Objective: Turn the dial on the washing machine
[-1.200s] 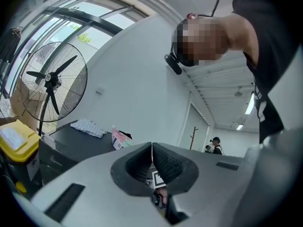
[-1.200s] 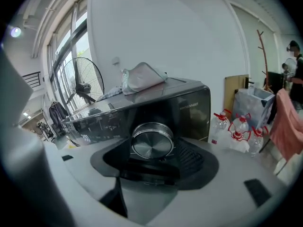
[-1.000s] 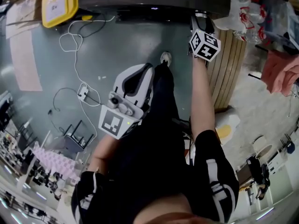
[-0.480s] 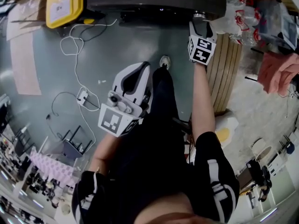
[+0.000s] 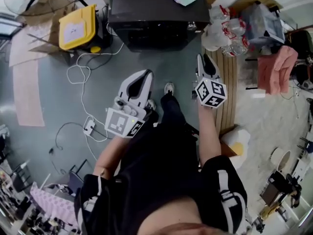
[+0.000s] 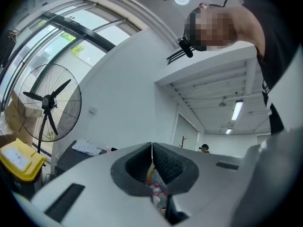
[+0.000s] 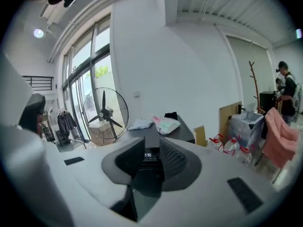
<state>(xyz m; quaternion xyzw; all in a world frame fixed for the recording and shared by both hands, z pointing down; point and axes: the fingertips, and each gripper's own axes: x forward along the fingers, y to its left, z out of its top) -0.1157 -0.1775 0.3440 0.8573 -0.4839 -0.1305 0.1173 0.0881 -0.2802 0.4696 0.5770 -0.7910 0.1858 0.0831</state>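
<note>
The dark washing machine point(image 5: 155, 18) stands at the top of the head view, with a small silver dial point(image 5: 191, 27) at its front right corner. My right gripper point(image 5: 205, 62) hangs clear of the machine, a short way in front of that corner. Its jaws are closing with nothing between them. In the right gripper view point(image 7: 151, 151) the machine's lit panel point(image 7: 148, 155) shows through the gap, well ahead. My left gripper point(image 5: 143, 77) is held low at the left of the person's legs, pointing toward the machine. Its jaws point(image 6: 152, 148) meet, empty.
A yellow bin point(image 5: 78, 27) and loose cables point(image 5: 80, 80) lie left of the machine. Water bottles point(image 5: 227, 31), a slatted wooden panel point(image 5: 230, 97) and a pink cloth point(image 5: 276, 65) are at the right. A standing fan point(image 7: 105, 112) is beyond the machine, and a person point(image 7: 286, 91) stands far right.
My right gripper has come back from the machine's front right corner, where it was at the dial, and its jaws have narrowed. The head view has lifted and shows the whole machine.
</note>
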